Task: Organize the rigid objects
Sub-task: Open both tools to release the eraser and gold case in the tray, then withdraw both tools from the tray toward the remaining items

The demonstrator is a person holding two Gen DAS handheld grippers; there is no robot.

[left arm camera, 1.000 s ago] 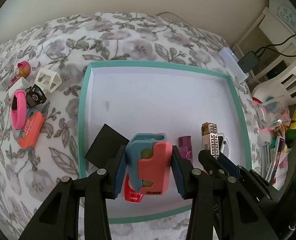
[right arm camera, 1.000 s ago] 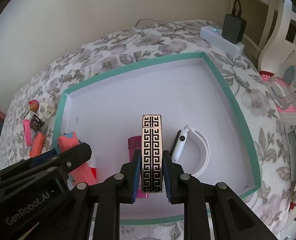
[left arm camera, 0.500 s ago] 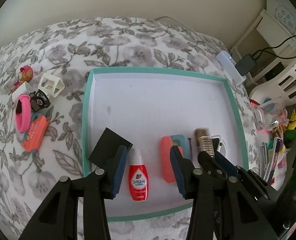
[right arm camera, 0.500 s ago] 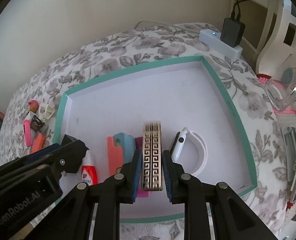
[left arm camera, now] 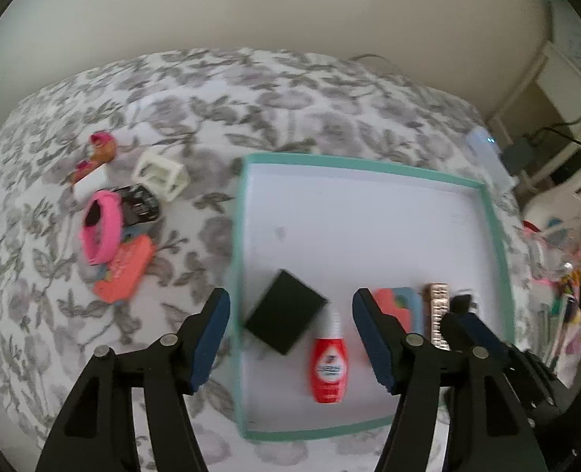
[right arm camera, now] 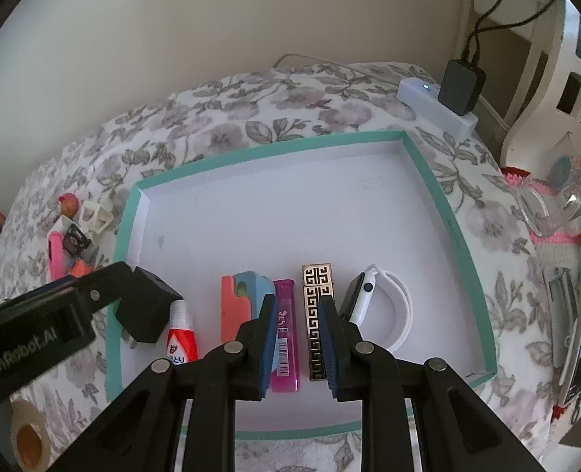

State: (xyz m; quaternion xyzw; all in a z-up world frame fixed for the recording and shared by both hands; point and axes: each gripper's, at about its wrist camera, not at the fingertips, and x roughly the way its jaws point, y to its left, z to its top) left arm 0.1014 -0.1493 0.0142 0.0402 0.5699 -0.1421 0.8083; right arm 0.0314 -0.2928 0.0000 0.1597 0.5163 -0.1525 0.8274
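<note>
**Row of 6 growing along the tray's near edge**

The left gripper (left arm camera: 292,303) hangs over the near left corner of the teal-rimmed tray (right arm camera: 447,228). Its jaws are opening and nothing is between them; the black charger block (left arm camera: 284,322) and the small red bottle (left arm camera: 328,369) lie flat below it.

The right gripper (right arm camera: 297,301) has its fingers drawn close, with only a narrow gap. I see nothing pinched there. Through the gap show the magenta case (right arm camera: 284,314) and the gold patterned lighter (right arm camera: 316,279), both lying on the tray floor, though the right finger covers the lighter's edge.

With the coral-and-blue piece (right arm camera: 235,306) and the white smartwatch (right arm camera: 369,295), these make 1 row, side by side and mostly parallel. I think this is on purpose, to leave the far part of the tray free.

On the floral cover (left arm camera: 290,98), well apart from the tray, wait a pink band (left arm camera: 102,228), an orange piece (left arm camera: 125,267), a white frame (left arm camera: 160,173) and a small doll (left arm camera: 102,149). Probably the left gripper goes there next.
</note>
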